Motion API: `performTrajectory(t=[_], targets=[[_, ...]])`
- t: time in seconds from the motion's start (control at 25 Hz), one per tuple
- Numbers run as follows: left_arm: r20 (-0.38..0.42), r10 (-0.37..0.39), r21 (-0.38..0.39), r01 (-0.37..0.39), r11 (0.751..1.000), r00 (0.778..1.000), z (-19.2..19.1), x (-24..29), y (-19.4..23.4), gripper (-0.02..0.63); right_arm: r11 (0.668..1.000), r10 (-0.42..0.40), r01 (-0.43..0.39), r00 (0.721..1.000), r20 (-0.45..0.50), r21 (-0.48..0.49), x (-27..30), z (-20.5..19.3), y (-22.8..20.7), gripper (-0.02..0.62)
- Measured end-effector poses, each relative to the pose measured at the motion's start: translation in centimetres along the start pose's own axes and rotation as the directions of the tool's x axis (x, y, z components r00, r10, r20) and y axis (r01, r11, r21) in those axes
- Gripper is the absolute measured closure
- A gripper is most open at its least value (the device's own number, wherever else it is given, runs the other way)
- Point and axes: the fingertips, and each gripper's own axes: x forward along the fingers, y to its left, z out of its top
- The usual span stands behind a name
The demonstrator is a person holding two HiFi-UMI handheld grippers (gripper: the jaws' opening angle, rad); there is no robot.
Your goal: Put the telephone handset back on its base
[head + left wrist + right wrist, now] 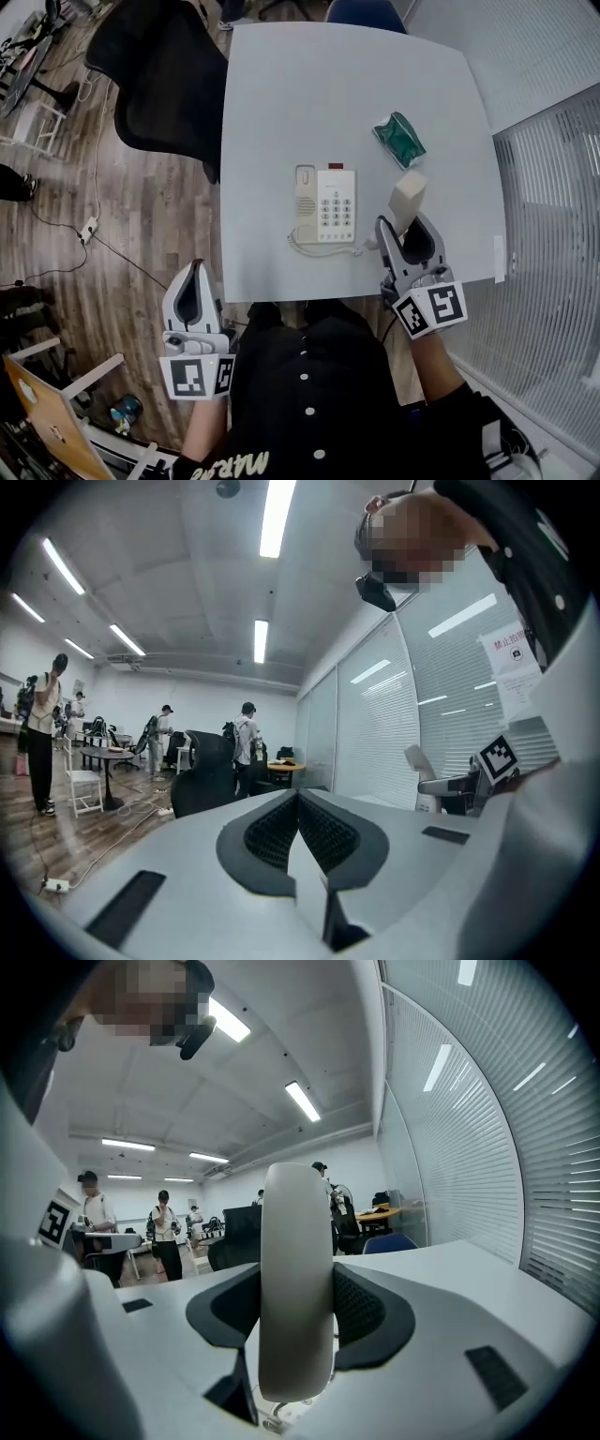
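Note:
A cream telephone base (325, 206) with a keypad lies near the middle of the white table (281, 94); its cradle on the left side stands empty. My right gripper (400, 228) is shut on the cream handset (409, 200), which stands upright to the right of the base, just above the table's front edge. In the right gripper view the handset (296, 1279) fills the gap between the black pads (367, 1307). A coiled cord (323, 251) runs along the front of the base. My left gripper (192, 281) hangs off the table at the lower left, jaws together with nothing in them (298, 803).
A green packet (399, 139) lies on the table behind the handset, at the right. A black office chair (164, 84) stands at the table's left side. A slatted glass wall (553, 234) runs along the right. Several people stand far off in the room.

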Motion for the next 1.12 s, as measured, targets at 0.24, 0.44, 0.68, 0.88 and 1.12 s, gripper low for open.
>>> performTrajectory(t=[0.24,0.44,0.68,0.88,1.12], targets=[[-0.030,-0.063,-0.012,0.063,0.998,0.998,-0.7,0.8,2.2,0.591,0.997,-0.060,0.064,0.996,-0.069,0.052,2.0,-2.9,2.1,0.368],[-0.068,-0.086,-0.026,0.084,0.996,0.994,-2.0,1.0,4.0,0.591,0.988,-0.086,0.102,0.987,-0.132,0.118,4.1,-5.9,3.6,0.368],[-0.106,-0.102,-0.025,0.100,0.995,0.989,-2.7,1.0,5.9,0.591,0.976,-0.120,0.155,0.969,-0.216,0.152,6.6,-10.0,4.5,0.370],[-0.134,-0.102,-0.032,0.099,0.995,0.986,-3.4,1.0,7.6,0.591,0.961,-0.162,0.221,0.936,-0.313,0.164,8.7,-13.8,4.2,0.368],[-0.167,-0.106,-0.040,0.101,0.994,0.980,-4.6,1.1,8.5,0.591,0.947,-0.228,0.296,0.895,-0.384,0.126,10.8,-17.6,3.2,0.370]])
